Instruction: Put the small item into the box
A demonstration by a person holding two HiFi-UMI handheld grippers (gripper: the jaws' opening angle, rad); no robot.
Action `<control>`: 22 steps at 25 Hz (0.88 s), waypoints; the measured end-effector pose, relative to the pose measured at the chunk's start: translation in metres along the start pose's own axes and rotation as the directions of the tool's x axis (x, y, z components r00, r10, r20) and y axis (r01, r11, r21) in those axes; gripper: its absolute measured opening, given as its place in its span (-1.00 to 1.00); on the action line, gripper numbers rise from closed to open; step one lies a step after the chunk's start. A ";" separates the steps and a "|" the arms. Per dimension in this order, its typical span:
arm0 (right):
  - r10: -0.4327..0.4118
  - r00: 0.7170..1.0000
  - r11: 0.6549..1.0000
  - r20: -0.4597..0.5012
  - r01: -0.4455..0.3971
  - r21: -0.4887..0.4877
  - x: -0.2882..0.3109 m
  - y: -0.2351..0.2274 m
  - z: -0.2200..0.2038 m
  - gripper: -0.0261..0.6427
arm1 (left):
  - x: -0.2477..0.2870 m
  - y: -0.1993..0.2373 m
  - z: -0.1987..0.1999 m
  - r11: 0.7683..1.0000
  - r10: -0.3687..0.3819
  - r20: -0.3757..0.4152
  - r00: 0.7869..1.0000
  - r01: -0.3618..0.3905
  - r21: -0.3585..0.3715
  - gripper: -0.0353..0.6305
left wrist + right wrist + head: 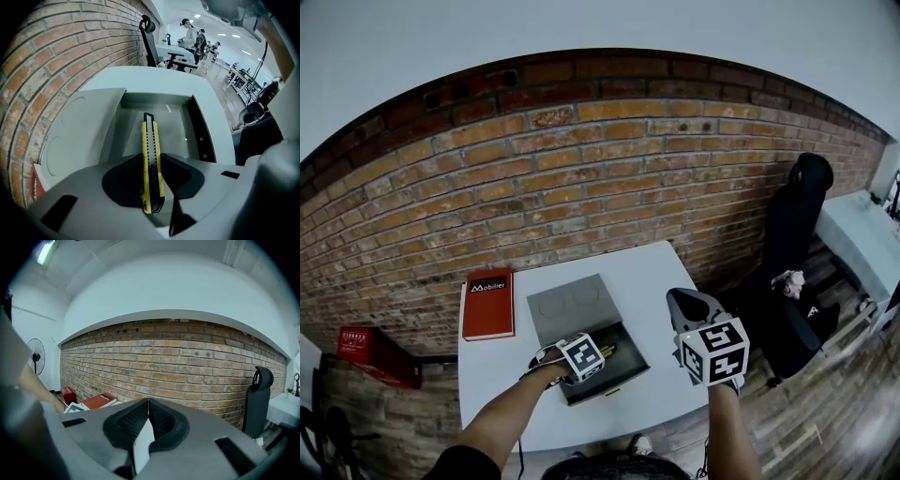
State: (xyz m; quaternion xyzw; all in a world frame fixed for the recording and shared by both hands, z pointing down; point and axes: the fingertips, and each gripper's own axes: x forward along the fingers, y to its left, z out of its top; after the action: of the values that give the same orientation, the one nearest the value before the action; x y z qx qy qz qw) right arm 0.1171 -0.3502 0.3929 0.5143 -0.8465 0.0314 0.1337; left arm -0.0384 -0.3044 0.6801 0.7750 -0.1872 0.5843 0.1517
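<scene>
- Head view: white table (675,281) against a brick wall (609,159). A grey box (637,354) sits mid-table near the front edge, with its open lid (572,307) lying flat on the wall side.
- Red book (487,304) lies flat along the table's left edge, toward the back-left corner, well apart from the box.
- Left gripper (598,362) points steeply down over the box's left half, marker cube on top.
- Left gripper view: left gripper (152,157) is clamped on a yellow-and-black knife (149,136), with a pad pressing each flat side.
- The knife stands on edge and runs along the jaw line. Its tail reaches back over the gripper body and its nose points down into the box (206,136).
- I can't tell whether the nose touches the box floor. Nothing else shows in the tray.
- The lid (84,126) lies to the left of the tray, and the table (154,77) runs on past it.
- A black chair (149,42) stands past the far table edge, with people (190,35) further back in the room.
- Right gripper (677,298) is up off the table near the right edge, clear of the box, pointing toward the wall.
- Right gripper view: right gripper (148,401) has its tips together and grips nothing.
- It faces the wall (187,371). The book (99,401) and a fan (35,357) are at left, the chair (257,399) at right.
</scene>
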 end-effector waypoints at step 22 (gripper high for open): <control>0.012 1.000 1.000 -0.013 -0.012 0.009 0.003 -0.002 -0.009 -0.86 | 0.007 -0.001 -0.006 1.000 -0.022 -0.009 1.000 0.022 -0.007 -0.50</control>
State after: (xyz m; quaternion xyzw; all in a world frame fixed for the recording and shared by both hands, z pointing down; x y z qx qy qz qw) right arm 0.1190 -0.3520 0.4020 0.5095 -0.8486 0.0394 0.1369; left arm -0.0412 -0.3016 0.6879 0.7738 -0.1798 0.5855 0.1617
